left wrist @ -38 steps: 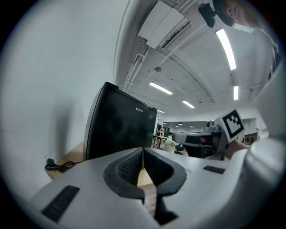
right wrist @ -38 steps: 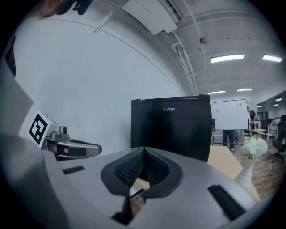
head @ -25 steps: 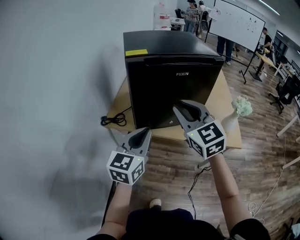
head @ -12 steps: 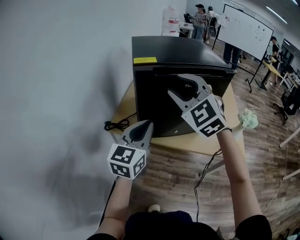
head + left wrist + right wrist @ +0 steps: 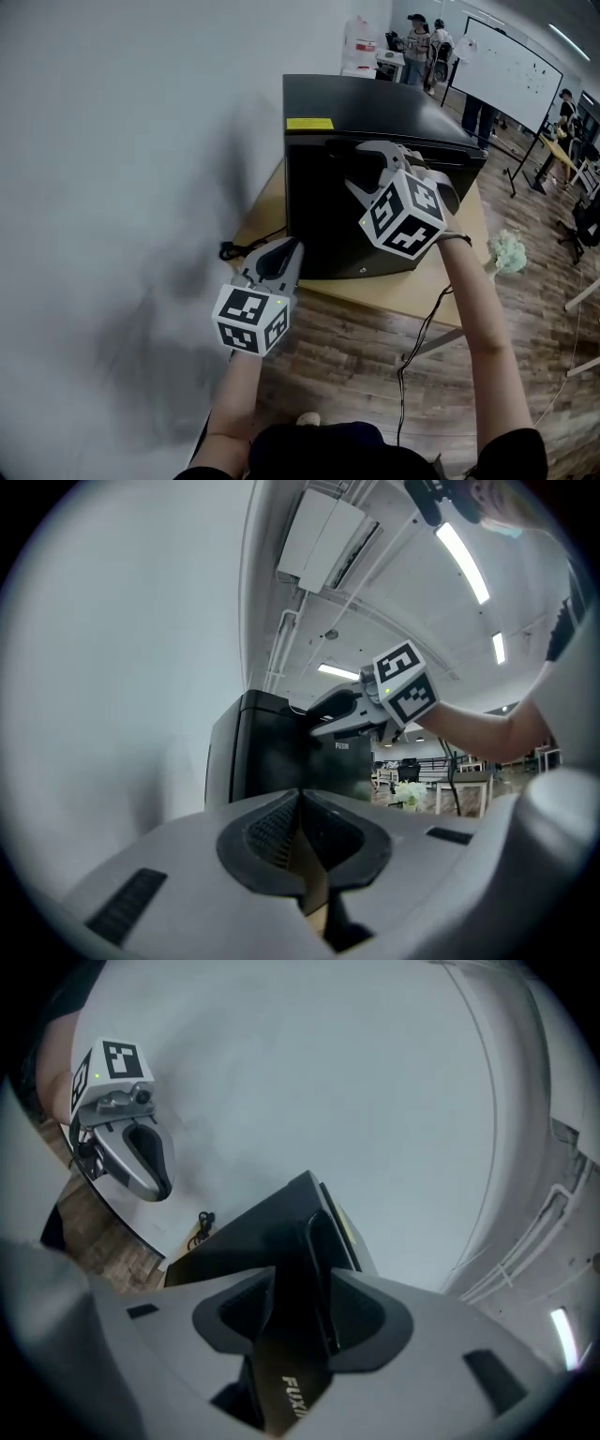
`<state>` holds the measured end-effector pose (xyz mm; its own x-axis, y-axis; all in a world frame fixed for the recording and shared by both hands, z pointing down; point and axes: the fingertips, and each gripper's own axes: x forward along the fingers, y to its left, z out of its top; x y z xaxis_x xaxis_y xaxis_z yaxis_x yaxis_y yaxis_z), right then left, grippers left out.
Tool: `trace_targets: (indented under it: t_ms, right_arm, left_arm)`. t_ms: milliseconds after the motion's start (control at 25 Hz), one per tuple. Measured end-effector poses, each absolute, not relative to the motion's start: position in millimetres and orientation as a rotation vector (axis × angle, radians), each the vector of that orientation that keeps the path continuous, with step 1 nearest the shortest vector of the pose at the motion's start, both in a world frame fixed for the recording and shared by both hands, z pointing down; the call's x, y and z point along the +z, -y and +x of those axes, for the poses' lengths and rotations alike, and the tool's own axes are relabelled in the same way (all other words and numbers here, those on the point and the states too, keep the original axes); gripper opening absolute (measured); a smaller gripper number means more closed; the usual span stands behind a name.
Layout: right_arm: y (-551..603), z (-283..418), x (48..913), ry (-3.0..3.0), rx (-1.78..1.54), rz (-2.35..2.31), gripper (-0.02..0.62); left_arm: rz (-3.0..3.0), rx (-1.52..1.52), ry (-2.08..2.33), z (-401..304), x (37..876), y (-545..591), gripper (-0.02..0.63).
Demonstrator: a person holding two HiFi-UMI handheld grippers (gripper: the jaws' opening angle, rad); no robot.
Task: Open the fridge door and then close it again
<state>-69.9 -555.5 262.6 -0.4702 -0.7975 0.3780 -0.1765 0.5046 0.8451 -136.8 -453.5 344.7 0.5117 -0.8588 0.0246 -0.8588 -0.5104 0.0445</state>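
The fridge (image 5: 323,216) is set on a low wooden table (image 5: 412,291) against the wall (image 5: 141,187), with its door shut. The handle groove (image 5: 339,145) is run level across the door's top edge. That long axis is crossed by the right gripper (image 5: 361,167), which is placed just in front of it. Its jaws have just been opening and are spread wide, one above the groove line and one below, with nothing gripped. The left gripper (image 5: 289,251) is seen closed and empty, lower down and well apart from the door.

one fridge (image 5: 342,103), one table (image 5: 427,281), two grippers (image 5: 281,258) (image 5: 356,166)
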Motion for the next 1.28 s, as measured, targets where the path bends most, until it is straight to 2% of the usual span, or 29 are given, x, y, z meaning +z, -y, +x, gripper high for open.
trace_targets:
  t_ms: [1280]
  right_arm:
    - [558,-69,272,1.601,-1.064,0.838,0.124]
  left_arm:
    - [2.589,-0.019,1.523,-142,376,421,0.011]
